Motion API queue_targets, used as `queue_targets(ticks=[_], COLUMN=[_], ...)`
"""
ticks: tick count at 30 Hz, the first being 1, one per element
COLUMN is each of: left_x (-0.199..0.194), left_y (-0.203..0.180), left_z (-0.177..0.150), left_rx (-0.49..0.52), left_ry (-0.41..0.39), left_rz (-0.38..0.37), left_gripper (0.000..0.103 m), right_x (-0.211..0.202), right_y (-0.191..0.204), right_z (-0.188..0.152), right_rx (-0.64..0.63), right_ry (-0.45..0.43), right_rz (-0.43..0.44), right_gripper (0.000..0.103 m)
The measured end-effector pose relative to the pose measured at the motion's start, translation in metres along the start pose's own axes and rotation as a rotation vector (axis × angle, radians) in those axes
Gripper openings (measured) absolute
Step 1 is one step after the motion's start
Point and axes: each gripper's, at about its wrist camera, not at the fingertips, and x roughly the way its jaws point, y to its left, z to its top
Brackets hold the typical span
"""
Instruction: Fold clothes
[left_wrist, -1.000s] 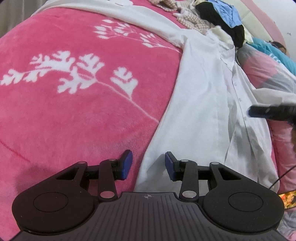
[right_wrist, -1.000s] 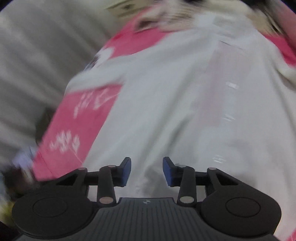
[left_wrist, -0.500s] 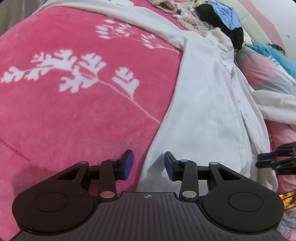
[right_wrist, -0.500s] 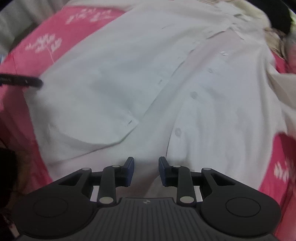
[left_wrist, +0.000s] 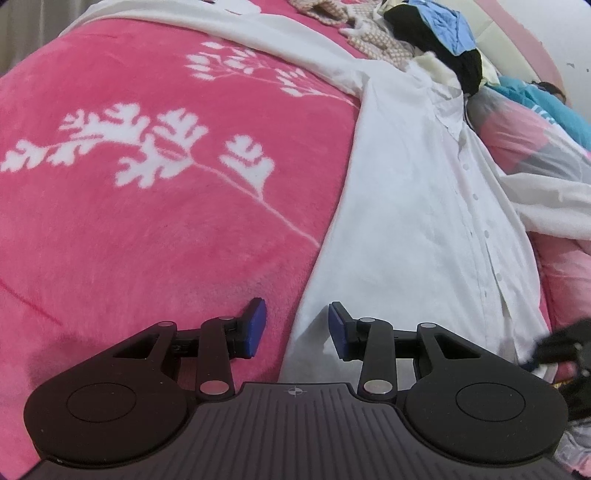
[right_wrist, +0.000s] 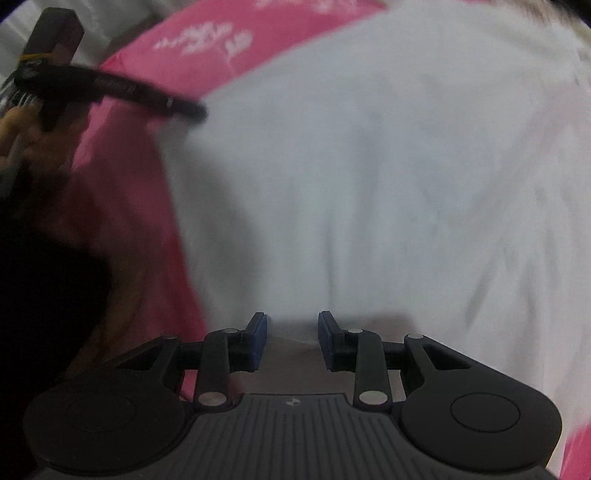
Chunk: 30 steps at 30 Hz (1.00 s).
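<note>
My left gripper (left_wrist: 293, 326) is staying open at the shirt (left_wrist: 417, 229) hem's left corner on the blanket (left_wrist: 147, 229); my right gripper (right_wrist: 291, 339), also open, is dropping to the hem.

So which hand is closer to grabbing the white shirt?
Probably the left. The left gripper has open jaws straddling the white shirt at its edge on the pink blanket. The right gripper, also open, faces flat cloth.
</note>
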Motion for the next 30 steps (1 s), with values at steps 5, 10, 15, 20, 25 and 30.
queue_targets(ticks=[5, 10, 15, 20, 25, 30], left_x=[-0.001, -0.005, -0.006, -0.006, -0.012, -0.011], left_y=[-0.002, -0.005, -0.017, -0.027, -0.025, -0.025], left_z=[-0.001, -0.004, -0.012, -0.018, -0.020, -0.022], left_rx=[0.012, 0.034, 0.121, 0.174, 0.151, 0.157], left_ry=[0.006, 0.013, 0.005, -0.012, 0.001, 0.015], left_rz=[0.002, 0.007, 0.062, 0.145, 0.152, 0.159], left_gripper=[0.039, 0.040, 0.033, 0.012, 0.001, 0.000], right_x=[-0.024, -0.025, -0.012, -0.007, -0.025, -0.018], right_y=[-0.016, -0.035, -0.024, -0.014, -0.008, 0.008], right_z=[-0.016, -0.012, -0.014, -0.020, -0.022, -0.026], right_rx=[0.193, 0.377, 0.302, 0.244, 0.205, 0.124], right_ry=[-0.044, -0.165, -0.131, -0.132, -0.160, -0.187], right_rz=[0.059, 0.058, -0.017, -0.062, -0.094, -0.157], right_gripper=[0.039, 0.043, 0.043, 0.043, 0.043, 0.039])
